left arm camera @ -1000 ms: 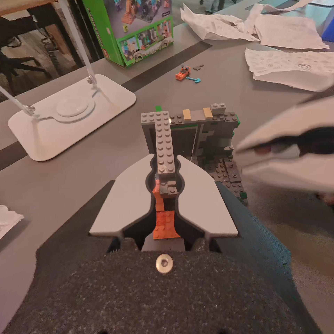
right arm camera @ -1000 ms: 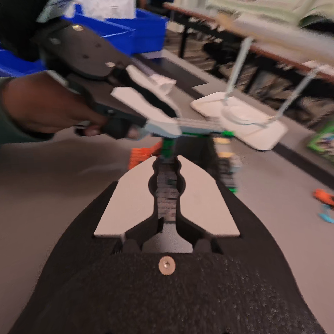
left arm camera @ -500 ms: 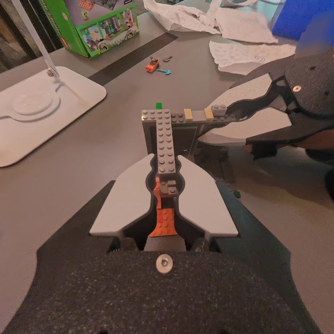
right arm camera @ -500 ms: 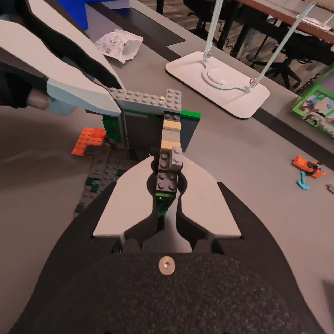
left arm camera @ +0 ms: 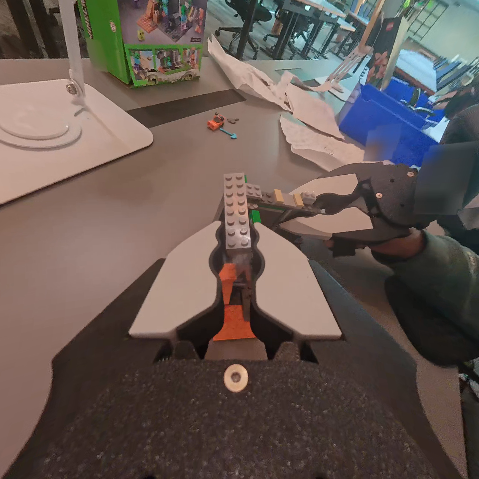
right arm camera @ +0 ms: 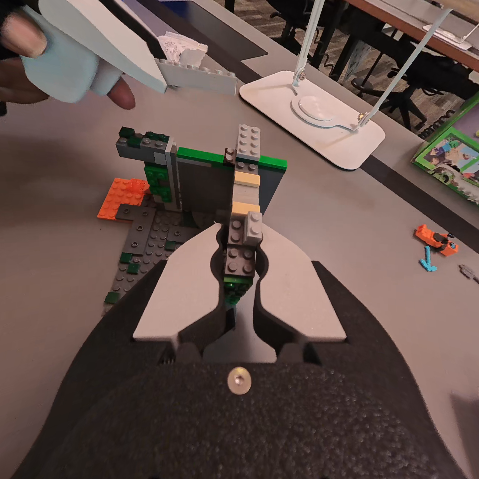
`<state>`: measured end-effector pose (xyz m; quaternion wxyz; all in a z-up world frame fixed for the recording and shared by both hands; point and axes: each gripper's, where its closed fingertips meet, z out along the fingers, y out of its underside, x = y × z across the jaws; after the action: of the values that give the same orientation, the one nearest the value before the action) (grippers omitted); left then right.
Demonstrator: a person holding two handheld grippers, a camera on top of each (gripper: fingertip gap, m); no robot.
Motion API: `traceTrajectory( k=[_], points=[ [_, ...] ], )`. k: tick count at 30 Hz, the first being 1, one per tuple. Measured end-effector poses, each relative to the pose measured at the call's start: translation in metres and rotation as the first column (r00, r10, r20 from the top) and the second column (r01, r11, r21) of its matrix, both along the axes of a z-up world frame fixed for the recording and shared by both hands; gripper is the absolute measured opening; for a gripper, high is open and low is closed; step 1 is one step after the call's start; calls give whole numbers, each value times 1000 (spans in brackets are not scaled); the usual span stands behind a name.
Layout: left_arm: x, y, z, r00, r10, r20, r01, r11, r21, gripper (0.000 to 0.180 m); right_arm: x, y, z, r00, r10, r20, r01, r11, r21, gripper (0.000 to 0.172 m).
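Left gripper: we see it closed on one end of a long grey plate; both pads press its sides; the plate is lifted clear of the build, as the right wrist view shows

Right gripper: we see it narrow, clamped on the near end of the build's top wall; the pads sit against the dark grey bricks on both sides; from the left wrist view it reaches in from the right

Build: grey, green and tan brick model on the grey table; it stands on a dark studded base with an orange plate at its far corner

Around: white lamp base beyond the build; green toy box and crumpled papers further off; small orange piece and blue pick loose on the table, well apart from both grippers

Risk, plate: we judge the hold sits at the very end of the plate; a knock against the build could twist it in the pads or drop it

Risk, build: we judge the right gripper holds only a thin wall; a hard squeeze or sideways pull could split bricks off, or tip the model from its base

Risk, grippers: they work close together; one could bump the other over the build
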<state>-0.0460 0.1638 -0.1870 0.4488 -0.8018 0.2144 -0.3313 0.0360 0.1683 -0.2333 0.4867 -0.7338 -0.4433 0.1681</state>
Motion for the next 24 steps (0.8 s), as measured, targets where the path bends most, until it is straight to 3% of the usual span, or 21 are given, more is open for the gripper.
traceTrajectory(
  k=[7, 11, 17, 24],
  points=[
    [-17, -29, 10, 972, -52, -230, 80, 990, 115, 18, 4, 1, 0, 1000, -4, 2, 4, 1000, 7, 19],
    [-31, -45, 10, 945, -20, -325, 71, 987, 147, 18, 5, 1, 0, 1000, -3, 8, 3, 1000, 14, 20],
    [-118, -76, 22, 851, 231, -471, -149, 968, 204, 18, 6, 1, 0, 1000, -10, 10, 10, 1000, 14, 20],
    [-234, -115, 18, 709, 503, -494, -468, 860, 204, 17, 6, 1, 0, 1000, -17, 5, 17, 1000, 11, 20]
  ],
)
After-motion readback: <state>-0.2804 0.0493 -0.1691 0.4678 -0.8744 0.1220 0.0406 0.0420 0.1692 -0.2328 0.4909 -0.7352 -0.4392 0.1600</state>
